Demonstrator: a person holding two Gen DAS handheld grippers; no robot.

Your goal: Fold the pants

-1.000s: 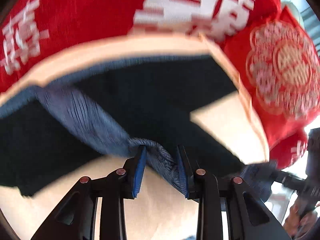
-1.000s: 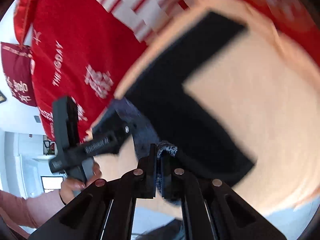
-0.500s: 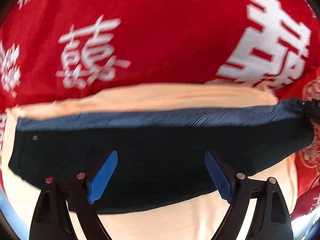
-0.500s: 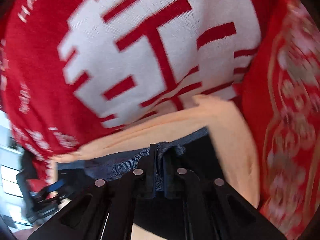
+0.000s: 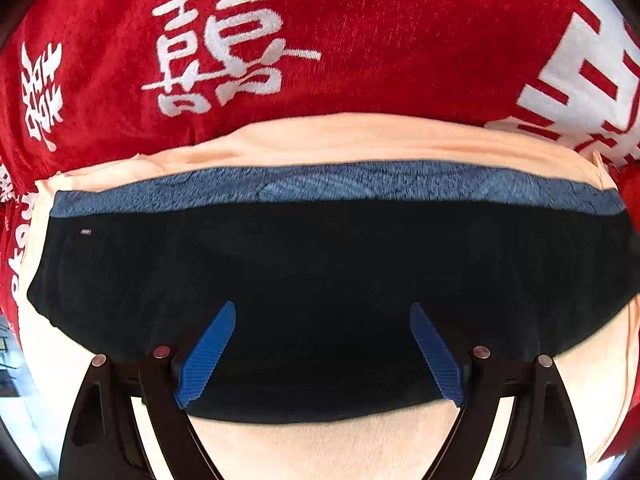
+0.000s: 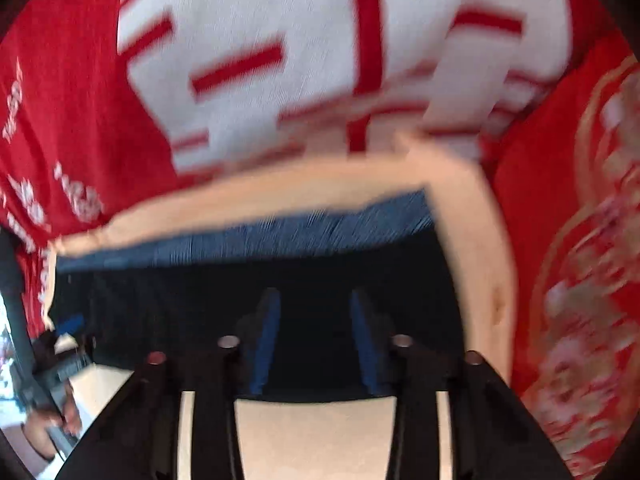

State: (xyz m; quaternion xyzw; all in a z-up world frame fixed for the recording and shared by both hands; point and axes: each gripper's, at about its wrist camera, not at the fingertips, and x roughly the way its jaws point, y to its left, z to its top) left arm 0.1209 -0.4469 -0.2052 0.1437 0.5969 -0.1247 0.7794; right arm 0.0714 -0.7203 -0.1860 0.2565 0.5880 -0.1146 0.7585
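Dark navy pants lie folded in a flat band on a peach cloth, their mottled blue waistband along the far edge. My left gripper hangs over the pants with its blue pads wide apart and nothing between them. In the right wrist view the same pants and waistband appear blurred. My right gripper is above them, its jaws opening, with no fabric pinched between the pads.
A red blanket with large white characters covers the area beyond the peach cloth. A red patterned cushion lies at the right. At the left edge a hand holds the other gripper's handle.
Both grippers let go of the blue waistband: the left one opened wide first, the right one has just parted. The pants went from lifted and bunched to lying flat in a folded band.
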